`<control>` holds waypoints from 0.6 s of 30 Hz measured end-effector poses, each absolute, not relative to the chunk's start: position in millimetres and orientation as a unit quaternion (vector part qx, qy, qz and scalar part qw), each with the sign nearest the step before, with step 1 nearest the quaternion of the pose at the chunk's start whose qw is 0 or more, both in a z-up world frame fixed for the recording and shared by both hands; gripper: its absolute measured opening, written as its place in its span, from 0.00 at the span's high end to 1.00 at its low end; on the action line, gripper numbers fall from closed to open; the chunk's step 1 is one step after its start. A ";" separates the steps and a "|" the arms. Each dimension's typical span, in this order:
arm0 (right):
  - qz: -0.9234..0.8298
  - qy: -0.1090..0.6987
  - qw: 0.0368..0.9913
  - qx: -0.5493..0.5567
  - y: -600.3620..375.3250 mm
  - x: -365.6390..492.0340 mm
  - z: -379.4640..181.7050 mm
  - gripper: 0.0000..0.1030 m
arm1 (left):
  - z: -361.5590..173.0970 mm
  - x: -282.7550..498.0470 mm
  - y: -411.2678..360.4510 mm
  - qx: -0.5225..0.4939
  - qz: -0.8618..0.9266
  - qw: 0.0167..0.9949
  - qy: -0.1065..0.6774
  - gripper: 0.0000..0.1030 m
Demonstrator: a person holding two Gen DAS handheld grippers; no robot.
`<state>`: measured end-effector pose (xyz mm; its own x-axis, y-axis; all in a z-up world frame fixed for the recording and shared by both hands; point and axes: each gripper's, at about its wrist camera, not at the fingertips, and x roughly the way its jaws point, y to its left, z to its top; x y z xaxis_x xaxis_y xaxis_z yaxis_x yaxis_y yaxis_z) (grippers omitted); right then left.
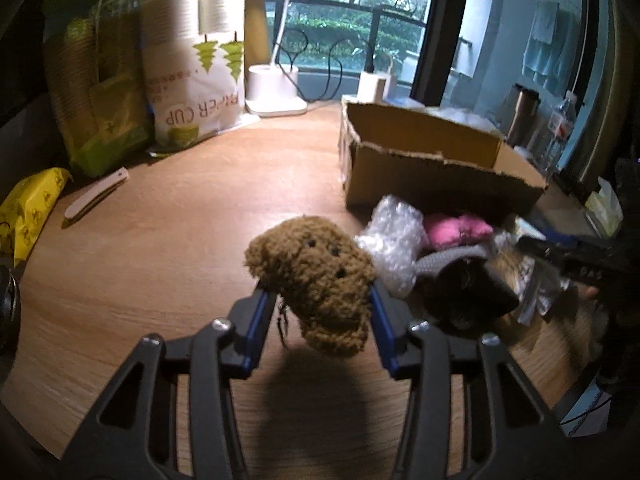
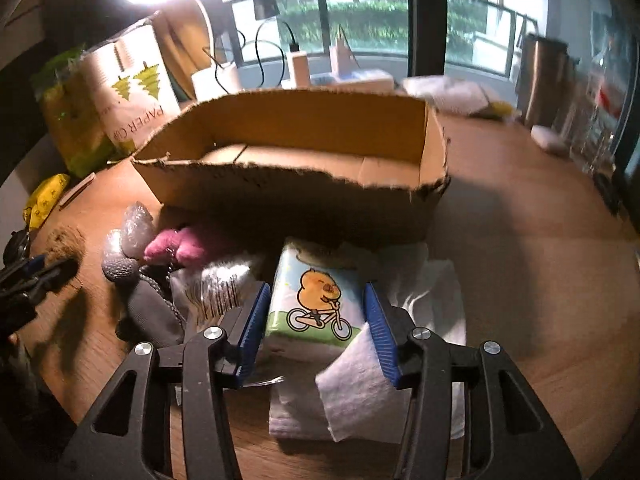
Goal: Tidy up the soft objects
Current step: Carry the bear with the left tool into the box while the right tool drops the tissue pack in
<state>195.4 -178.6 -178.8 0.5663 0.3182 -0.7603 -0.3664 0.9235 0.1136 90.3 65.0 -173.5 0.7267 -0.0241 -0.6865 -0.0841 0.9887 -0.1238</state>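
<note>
Up off the wooden tabletop (image 1: 168, 248), our left gripper (image 1: 316, 300) has its blue ribbed pads clamped on a brown plush toy (image 1: 316, 280), a nubby, curly-piled lump with three small dark dots on its face; its shadow falls on the wood beneath. Our right gripper (image 2: 316, 316) has its pads pressed against both sides of a glossy soft tissue pack (image 2: 316, 304) printed with an orange cartoon animal on a bicycle, which sits over white, finely textured paper towels (image 2: 360, 396). Just ahead stands an open corrugated cardboard box (image 2: 288, 196) with ragged torn edges. Beside its near wall lies the soft pile: crinkly clear bubble wrap (image 1: 394, 240), a fuzzy pink plush (image 1: 456, 230) and a grey knitted piece (image 2: 120, 268).
</note>
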 end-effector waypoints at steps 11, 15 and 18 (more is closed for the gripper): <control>0.229 0.393 0.890 -0.027 -170.6 184.0 -159.1 0.52 | -140.4 92.7 57.2 -0.069 0.000 0.943 0.325 0.55; 0.256 0.361 0.897 -0.022 -170.0 176.5 -135.6 0.51 | -128.3 97.2 51.6 -0.067 -0.004 0.948 0.312 0.55; 0.270 0.343 0.900 -0.018 -168.4 173.6 -121.4 0.51 | -119.4 100.7 45.4 -0.061 -0.010 0.951 0.303 0.55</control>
